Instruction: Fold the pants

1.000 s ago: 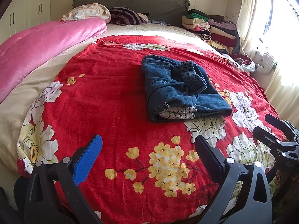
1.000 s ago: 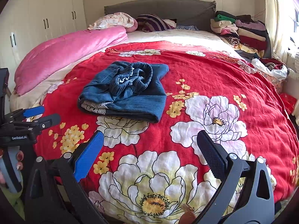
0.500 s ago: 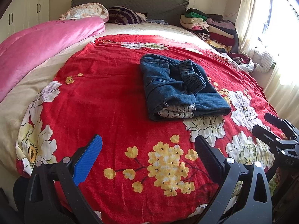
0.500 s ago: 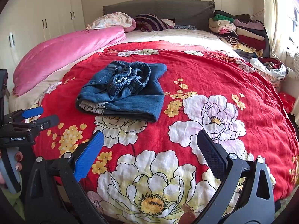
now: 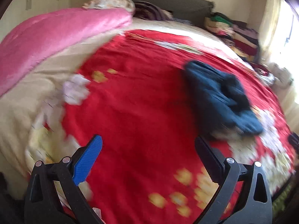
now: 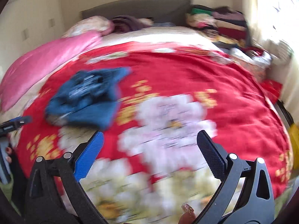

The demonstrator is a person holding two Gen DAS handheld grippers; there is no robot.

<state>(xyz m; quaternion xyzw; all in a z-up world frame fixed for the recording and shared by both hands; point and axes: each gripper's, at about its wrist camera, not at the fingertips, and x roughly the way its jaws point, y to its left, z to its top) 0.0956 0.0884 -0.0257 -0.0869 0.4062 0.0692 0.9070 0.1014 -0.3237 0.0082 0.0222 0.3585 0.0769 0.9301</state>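
Denim pants [image 5: 222, 97] folded on red blanket [image 5: 142, 100]; pink duvet [image 5: 56, 37] nr.

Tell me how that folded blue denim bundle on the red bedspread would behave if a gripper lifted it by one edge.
The folded jeans would probably flop and unfold, since they lie as loose stacked layers. The thick denim looks fairly heavy for its size. On the soft red bedspread they would likely drag rather than slide.

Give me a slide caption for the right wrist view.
Open right gripper hovers empty over the red floral bedspread, folded blue pants lying ahead, image motion-blurred.
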